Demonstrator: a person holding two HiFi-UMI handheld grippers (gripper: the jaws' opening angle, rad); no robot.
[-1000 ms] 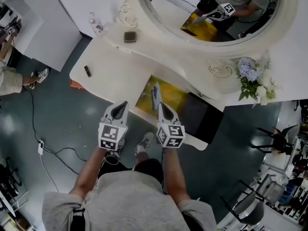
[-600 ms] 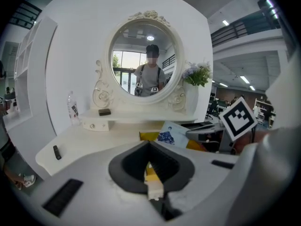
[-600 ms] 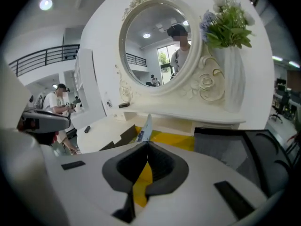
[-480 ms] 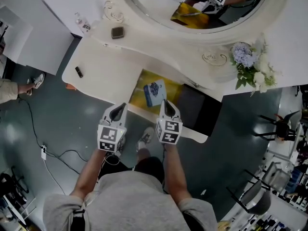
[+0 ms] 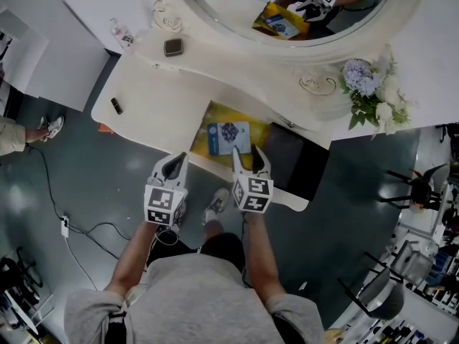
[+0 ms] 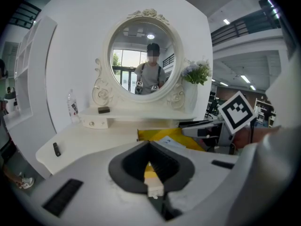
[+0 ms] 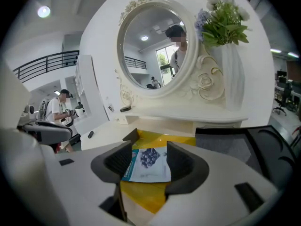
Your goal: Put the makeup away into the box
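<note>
The right gripper (image 7: 149, 149) hovers with its jaws opening and pinching nothing; the makeup packet (image 7: 149, 165) lies flat just ahead of and below its fingertips, showing between the two pads but touching neither; the packet rests on the bottom of the yellow box (image 7: 142, 196), which sits under and ahead of this gripper, next to the near edge of the white table (image 5: 154, 102); the left gripper (image 6: 150, 144) hangs to the left of the right one, jaws pressed together on nothing, with the box ahead and to its right; the oval mirror (image 7: 150, 46) stands beyond both grippers.
</note>
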